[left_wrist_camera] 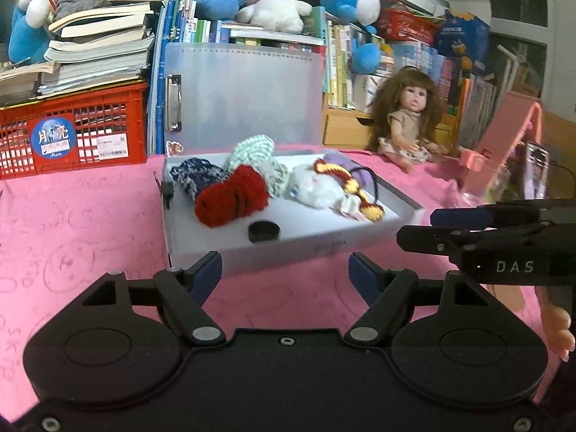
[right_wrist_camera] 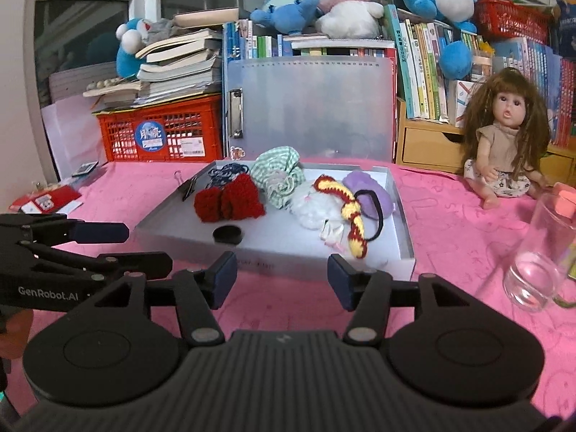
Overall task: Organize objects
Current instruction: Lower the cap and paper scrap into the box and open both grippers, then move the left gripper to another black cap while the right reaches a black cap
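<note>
Knitted red scrunchie [right_wrist_camera: 228, 201], fluffy white one [right_wrist_camera: 309, 203], flat grey tray [right_wrist_camera: 403, 216]

**Open box of knitted things sitting ahead of the left tool**

The left tool [left_wrist_camera: 284, 270] is hovering over the pink surface [left_wrist_camera: 90, 216], its blue-padded fingers [left_wrist_camera: 207, 273] standing apart with nothing between them. Just beyond them a white box [left_wrist_camera: 288, 248] is lying with its lid [left_wrist_camera: 248, 93] standing upright, holding a red knitted piece [left_wrist_camera: 234, 198], a green checked scrunchie [left_wrist_camera: 255, 154] and a black cap [left_wrist_camera: 264, 231]. The right tool [left_wrist_camera: 432, 226] is reaching in from the right edge. A doll [left_wrist_camera: 410, 122] is sitting behind.
</note>
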The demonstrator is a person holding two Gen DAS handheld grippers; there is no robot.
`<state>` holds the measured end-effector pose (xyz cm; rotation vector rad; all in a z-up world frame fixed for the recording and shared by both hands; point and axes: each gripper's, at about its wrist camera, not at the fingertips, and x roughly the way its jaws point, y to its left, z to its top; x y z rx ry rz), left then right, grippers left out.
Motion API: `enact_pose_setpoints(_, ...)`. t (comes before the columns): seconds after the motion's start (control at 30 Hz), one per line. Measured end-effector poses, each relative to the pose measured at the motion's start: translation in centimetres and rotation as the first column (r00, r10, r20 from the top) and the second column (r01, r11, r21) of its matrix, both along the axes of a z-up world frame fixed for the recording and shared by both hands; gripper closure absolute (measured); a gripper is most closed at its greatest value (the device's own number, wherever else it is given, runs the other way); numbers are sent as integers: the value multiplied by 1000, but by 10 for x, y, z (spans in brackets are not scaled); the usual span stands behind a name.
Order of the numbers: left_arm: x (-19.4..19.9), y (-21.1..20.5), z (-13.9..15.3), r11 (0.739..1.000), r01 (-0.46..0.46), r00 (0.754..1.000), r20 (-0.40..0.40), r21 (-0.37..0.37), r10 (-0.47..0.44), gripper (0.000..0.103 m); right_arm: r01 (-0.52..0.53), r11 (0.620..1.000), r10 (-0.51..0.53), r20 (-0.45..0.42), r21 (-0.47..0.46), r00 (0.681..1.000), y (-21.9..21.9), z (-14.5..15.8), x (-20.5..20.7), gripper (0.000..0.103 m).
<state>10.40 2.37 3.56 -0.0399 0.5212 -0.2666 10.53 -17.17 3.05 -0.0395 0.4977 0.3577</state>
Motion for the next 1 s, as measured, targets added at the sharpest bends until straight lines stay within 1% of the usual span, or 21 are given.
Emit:
enact_pose_setpoints(0.23, -33, -4, -9, 999, 42, 999, 2, 35, -42, 29, -31, 999, 31, 18, -15, 999, 4, -9, -40, 32)
enact_pose_setpoints(0.33, -43, -5, -15, 998, 59, 998, -18, 37, -58, 32, -53, 998, 54, 27, -19, 998, 4, -11, -56, 30)
enact_pose_setpoints(0.4, -48, -4, -20, 997, 70, 997, -38, 32, -69, 37, -68, 998, 69, 23, -13, 997, 4, -12, -64, 30)
enact_pose_setpoints(0.57, -52, -2, -28, 996, 84, 994, -76, 20, -82, 46, -90, 996, 90, 14, -28, 996, 6, -18, -84, 30)
enact_pose_setpoints(1.0, -49, -10, -36, 994, 105, 990, -101, 20, -103, 53, -136, 988, 133, -51, -78, 990, 11, -43, -118, 28)
